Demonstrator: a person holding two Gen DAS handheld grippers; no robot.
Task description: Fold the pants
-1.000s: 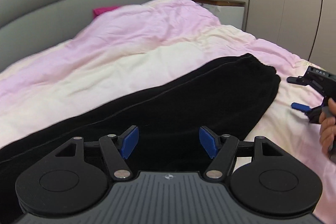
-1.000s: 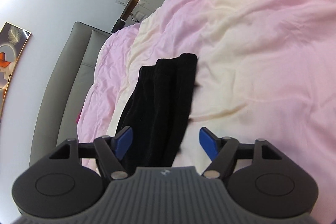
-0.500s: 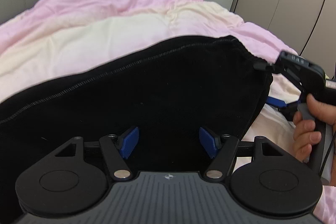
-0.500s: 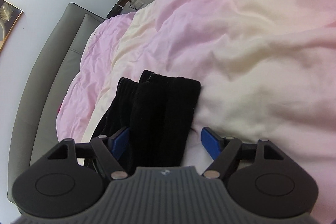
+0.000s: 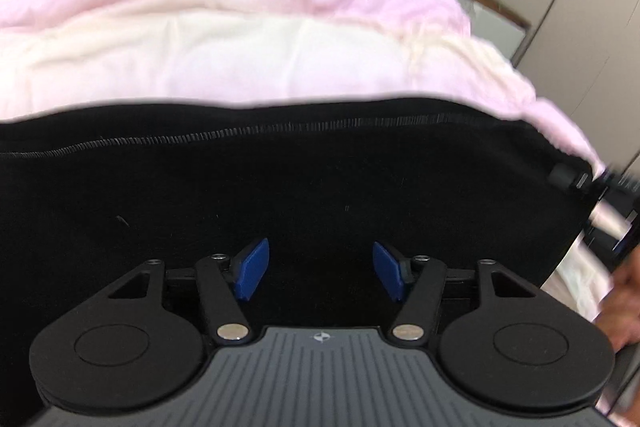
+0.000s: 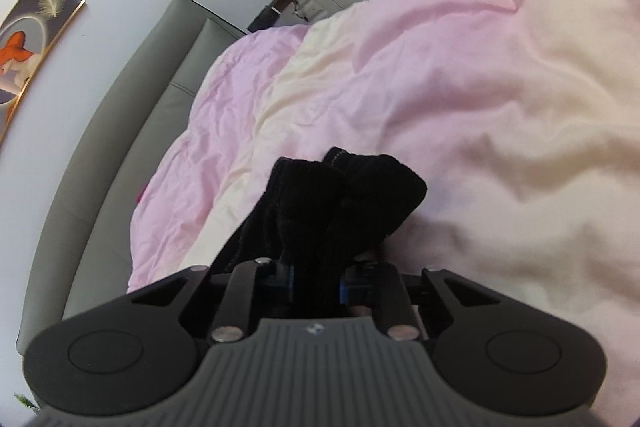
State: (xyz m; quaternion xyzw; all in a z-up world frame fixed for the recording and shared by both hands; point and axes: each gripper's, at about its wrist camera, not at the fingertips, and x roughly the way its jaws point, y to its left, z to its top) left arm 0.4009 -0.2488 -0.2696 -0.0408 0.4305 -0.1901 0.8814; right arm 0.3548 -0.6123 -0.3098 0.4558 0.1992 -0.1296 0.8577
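Left tool (image 5: pixel 317 275) hovers just over the black pants (image 5: pixel 280 195) on the bed's pink duvet (image 5: pixel 240 39), jaws narrowing but apart — no cloth pinched. Right tool (image 6: pixel 317 283) has just clamped the waistband end (image 6: pixel 344 187). Grasping step; next, left must pinch its edge before lifting.

You see soft black cloth pants (image 5: pixel 304 187) with a thin stitched line, on a puffy pink and cream quilt (image 5: pixel 248 39). The padded headboard (image 6: pixel 120 131) is grey. Your gripper pads (image 5: pixel 251 270) are blue.
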